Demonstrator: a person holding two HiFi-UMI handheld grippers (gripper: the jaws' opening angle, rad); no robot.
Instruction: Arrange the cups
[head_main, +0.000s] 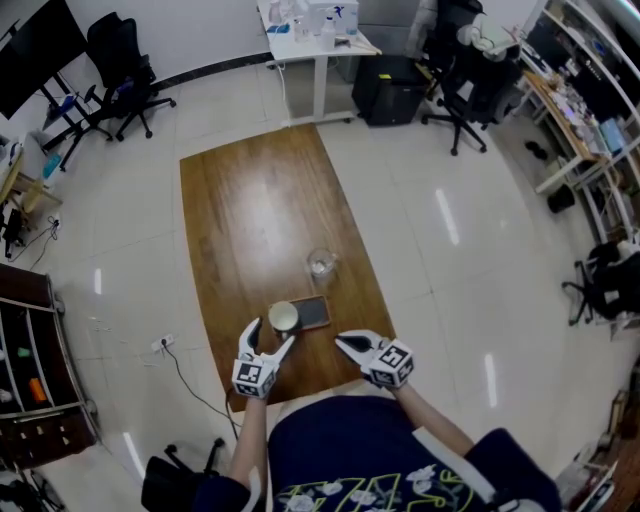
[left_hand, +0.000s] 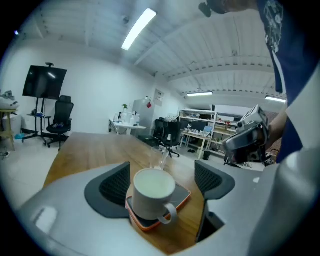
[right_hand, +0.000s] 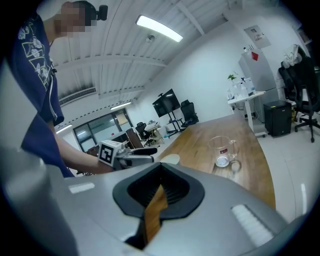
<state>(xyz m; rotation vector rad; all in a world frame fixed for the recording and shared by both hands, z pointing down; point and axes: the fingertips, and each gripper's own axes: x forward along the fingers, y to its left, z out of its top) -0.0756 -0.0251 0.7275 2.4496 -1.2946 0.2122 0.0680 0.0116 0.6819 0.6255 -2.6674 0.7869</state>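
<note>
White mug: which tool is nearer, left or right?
Left. The left tool is open at the white mug, jaws flanking it; the right tool, shut, is off to its right.

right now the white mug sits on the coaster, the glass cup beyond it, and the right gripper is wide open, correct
No, the right gripper is shut, as the right gripper view shows. The white mug does sit on the coaster, with the glass cup beyond it.

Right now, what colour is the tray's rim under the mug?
Orange; the tray rim shows best in the left gripper view.
</note>
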